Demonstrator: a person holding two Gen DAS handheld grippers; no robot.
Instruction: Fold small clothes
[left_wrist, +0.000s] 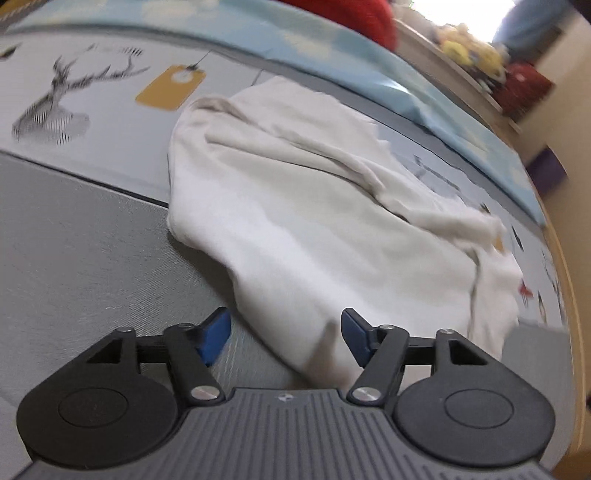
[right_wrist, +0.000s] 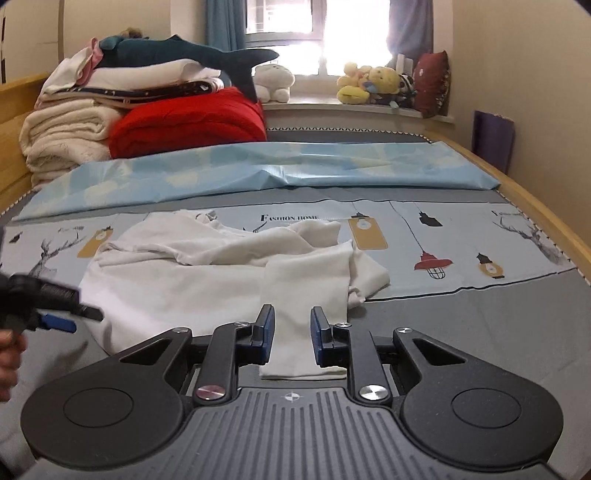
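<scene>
A small white garment lies crumpled on the printed bed sheet; it also shows in the left wrist view. One long white part of it runs toward me between the fingers of my right gripper, whose jaws stand open a short way on either side of it, not pressing it. My left gripper is open wide at the garment's near edge, with a corner of cloth between its blue pads. The left gripper also shows at the left edge of the right wrist view.
Folded blankets and a red quilt are stacked at the bed's far left, under a plush shark. A light blue sheet lies across the bed behind the garment. Plush toys sit on the windowsill. A wooden bed frame runs along the right.
</scene>
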